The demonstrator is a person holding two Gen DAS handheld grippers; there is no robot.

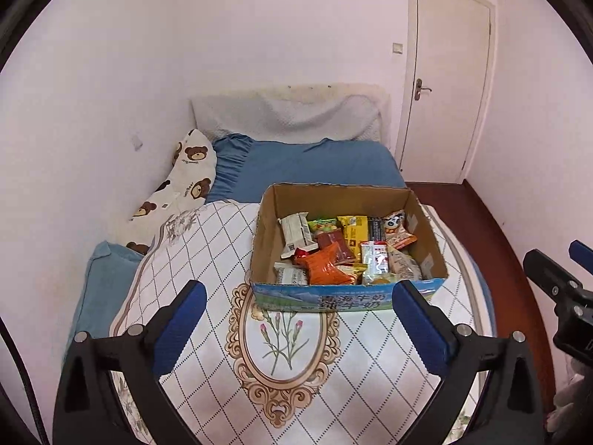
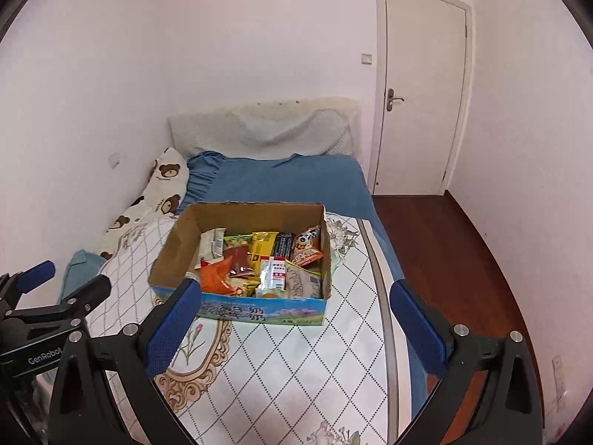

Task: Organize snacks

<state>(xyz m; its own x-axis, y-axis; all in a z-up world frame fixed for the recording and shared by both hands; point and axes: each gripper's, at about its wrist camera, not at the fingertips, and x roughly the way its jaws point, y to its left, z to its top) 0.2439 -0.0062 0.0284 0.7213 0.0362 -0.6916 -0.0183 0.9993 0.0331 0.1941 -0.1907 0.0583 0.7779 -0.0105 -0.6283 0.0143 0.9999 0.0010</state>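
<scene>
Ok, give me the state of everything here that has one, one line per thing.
Left claw: open, empty, short of the box.
Right claw: open, empty.
Cardboard box: top open, on the bed.
Snack packets: piled loose in the box.
Door: closed.

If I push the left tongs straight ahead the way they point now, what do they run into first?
Most likely the near wall of the cardboard box, which sits between the open left tongs and just beyond their tips. Depth is uncertain; angled down, they could meet the bed cover first.
</scene>
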